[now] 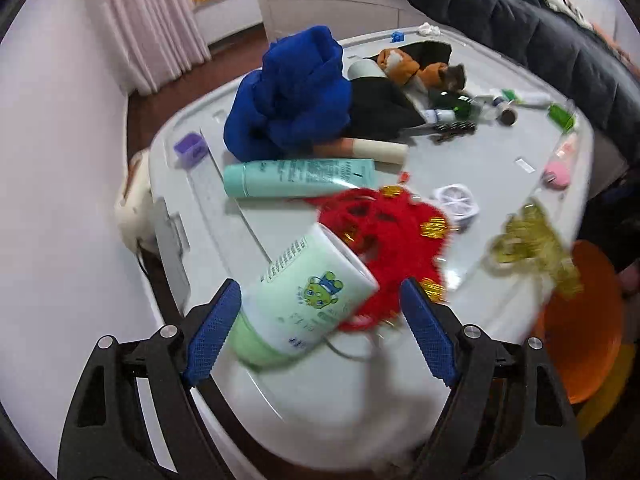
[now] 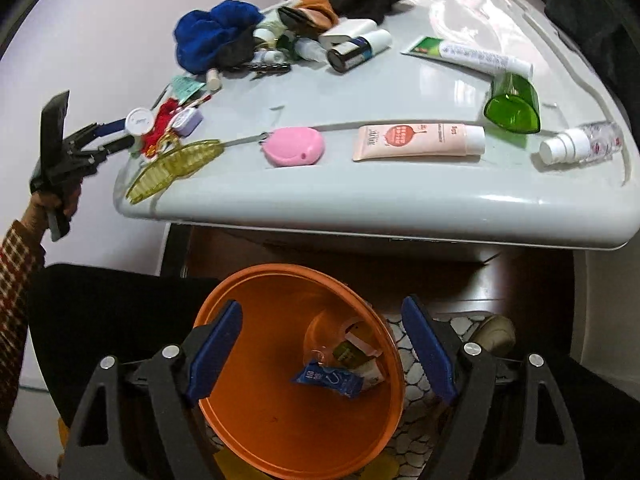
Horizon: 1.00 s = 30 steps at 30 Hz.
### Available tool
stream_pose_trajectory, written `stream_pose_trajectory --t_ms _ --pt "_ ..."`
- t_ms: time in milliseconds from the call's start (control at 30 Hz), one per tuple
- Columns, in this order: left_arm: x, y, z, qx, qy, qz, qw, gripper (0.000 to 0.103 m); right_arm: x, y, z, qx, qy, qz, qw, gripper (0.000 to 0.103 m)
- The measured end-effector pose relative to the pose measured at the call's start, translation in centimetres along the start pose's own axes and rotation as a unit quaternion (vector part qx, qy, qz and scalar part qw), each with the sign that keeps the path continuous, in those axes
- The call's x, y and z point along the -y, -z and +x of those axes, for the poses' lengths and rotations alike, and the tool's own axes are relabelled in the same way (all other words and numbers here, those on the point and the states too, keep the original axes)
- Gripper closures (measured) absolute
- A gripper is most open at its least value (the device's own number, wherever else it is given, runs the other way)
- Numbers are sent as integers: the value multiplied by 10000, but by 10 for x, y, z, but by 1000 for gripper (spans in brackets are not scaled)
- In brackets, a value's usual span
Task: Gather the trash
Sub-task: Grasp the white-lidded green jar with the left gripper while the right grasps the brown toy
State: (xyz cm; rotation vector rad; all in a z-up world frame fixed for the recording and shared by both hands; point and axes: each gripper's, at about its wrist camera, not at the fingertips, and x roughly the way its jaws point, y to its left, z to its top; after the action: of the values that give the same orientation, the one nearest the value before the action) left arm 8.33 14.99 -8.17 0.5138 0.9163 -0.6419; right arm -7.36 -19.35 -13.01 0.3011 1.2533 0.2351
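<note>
A white bottle [image 1: 308, 304] with a green cap and a frog picture lies tilted at the near edge of the white table [image 1: 500, 152]. It sits between the fingers of my left gripper [image 1: 322, 332], which stands open; the left pad is close to the cap and the right pad is clear of the bottle. My right gripper [image 2: 322, 308] is open and holds nothing. It hangs over the orange bin [image 2: 280, 400] on the floor, which holds a blue wrapper [image 2: 332, 380] and other scraps. In the right wrist view the left gripper [image 2: 124, 133] is at the table's left end.
The table is crowded: blue cloth [image 1: 292, 92], teal tube [image 1: 300, 176], red furry ornament [image 1: 392, 240], yellow hair clip [image 1: 532, 244], pink round case [image 2: 294, 146], pink tube [image 2: 416, 140], green bottle [image 2: 512, 104], clear spray bottle [image 2: 580, 142]. A hand [image 2: 48, 204] in a checked sleeve holds the left gripper.
</note>
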Motion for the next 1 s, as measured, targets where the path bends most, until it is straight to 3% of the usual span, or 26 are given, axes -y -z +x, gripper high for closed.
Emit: stream_pose_trajectory --t_ms 100,200,300,433,500,567,667,700,833,1000 --pt "-13 -7 15 -1 75 -336 9994 31 1 -7 0 25 29 86 10000 23" --pt "-29 -13 19 92 283 -1108 9934 32 -1 -14 -5 110 -43 120 9999 23" --pt "-28 -16 21 69 141 -1447 9893 32 -1 -22 -12 201 -10 92 9998 23" --pt "-28 -22 30 -242 113 -1363 9903 30 1 -29 -20 356 -18 166 9992 22" --pt "-27 -20 45 -591 96 -1194 9910 22 5 -29 -24 417 -30 246 9988 22" --pt "-23 -18 45 -385 50 -981 9944 23 6 -28 -25 416 -10 263 9988 22" --pt "-30 -18 41 -309 103 -1353 9903 46 8 -29 -27 440 44 247 9987 22" --pt "-32 -17 40 -333 73 -1442 9890 49 8 -30 -27 462 40 260 9986 22" --pt "-30 -13 27 -331 -87 -1681 9852 50 14 -37 -39 643 113 229 9976 22" --pt "-16 -21 -11 35 -183 -1965 9803 50 7 -79 -63 984 414 -283 9939 21"
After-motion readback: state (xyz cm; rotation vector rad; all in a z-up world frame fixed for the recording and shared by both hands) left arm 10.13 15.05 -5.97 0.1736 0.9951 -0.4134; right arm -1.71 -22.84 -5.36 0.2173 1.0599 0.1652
